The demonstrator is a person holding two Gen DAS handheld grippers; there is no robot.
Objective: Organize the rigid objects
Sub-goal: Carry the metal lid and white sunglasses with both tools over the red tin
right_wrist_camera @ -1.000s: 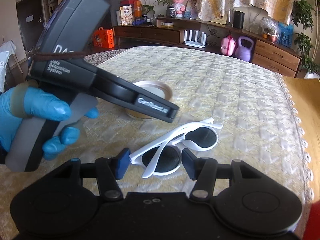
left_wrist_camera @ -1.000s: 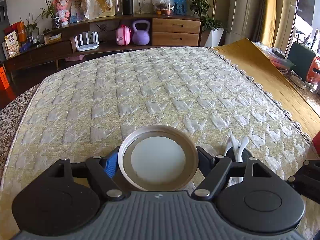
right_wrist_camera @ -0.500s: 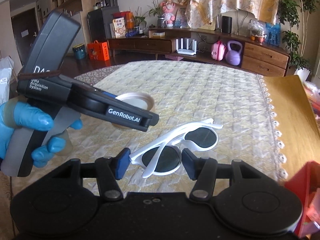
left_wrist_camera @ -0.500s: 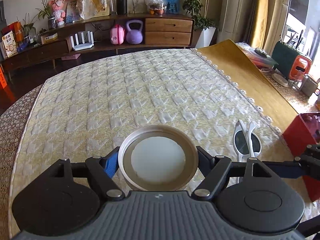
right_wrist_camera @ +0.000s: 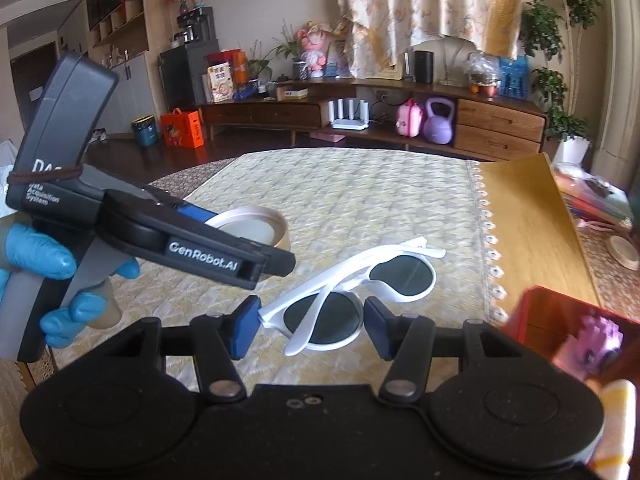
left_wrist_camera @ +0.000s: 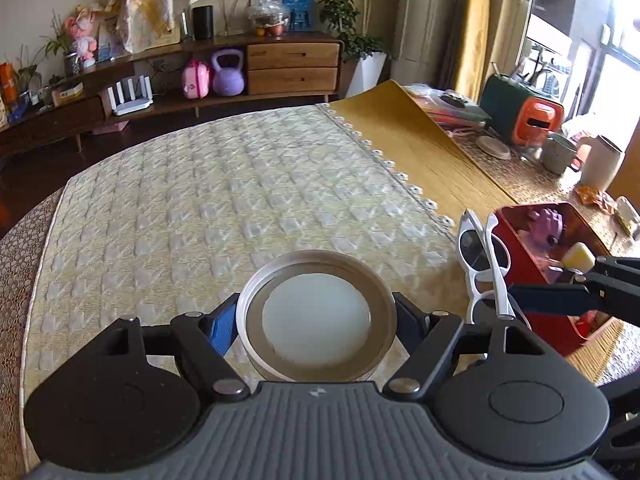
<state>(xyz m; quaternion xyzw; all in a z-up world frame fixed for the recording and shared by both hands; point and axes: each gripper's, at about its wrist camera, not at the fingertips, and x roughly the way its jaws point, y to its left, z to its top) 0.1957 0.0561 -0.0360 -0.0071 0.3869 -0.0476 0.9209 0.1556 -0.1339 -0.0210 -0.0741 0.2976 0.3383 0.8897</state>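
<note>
We see both grippers carried above a table draped in a cream and yellow woven cloth (left_wrist_camera: 240, 208), each with something in its jaws. The left gripper (left_wrist_camera: 316, 320) is clamped on a round tin (left_wrist_camera: 316, 316) with a metal rim and a pale, whitish face; its blue pad and dark pad press the tin's left and right sides, and the tin sits clear of the cloth. From the right wrist view the same tin (right_wrist_camera: 256, 226) shows edge-on with a gold-coloured wall, between the left tool's fingers, and a blue-gloved hand (right_wrist_camera: 52, 276) grips that tool's grey handle. The right gripper (right_wrist_camera: 310, 322) is closed on white sunglasses (right_wrist_camera: 344, 292) with dark lenses; the pads pinch across the nearer lens and frame, the arms are folded, and the far lens points away from the camera. In the left wrist view the sunglasses (left_wrist_camera: 482, 264) hang at the right, lifted off the table, just beside the near wall of a red box (left_wrist_camera: 528, 280). The box stands at the right edge of the cloth, by a bare wooden board (left_wrist_camera: 420, 148), and holds a purple toy (left_wrist_camera: 546, 228) and a pale yellow piece (left_wrist_camera: 578, 256); other contents we cannot make out. A low wooden sideboard (left_wrist_camera: 292, 66) with a purple kettlebell (left_wrist_camera: 227, 74) runs along the far wall.
</note>
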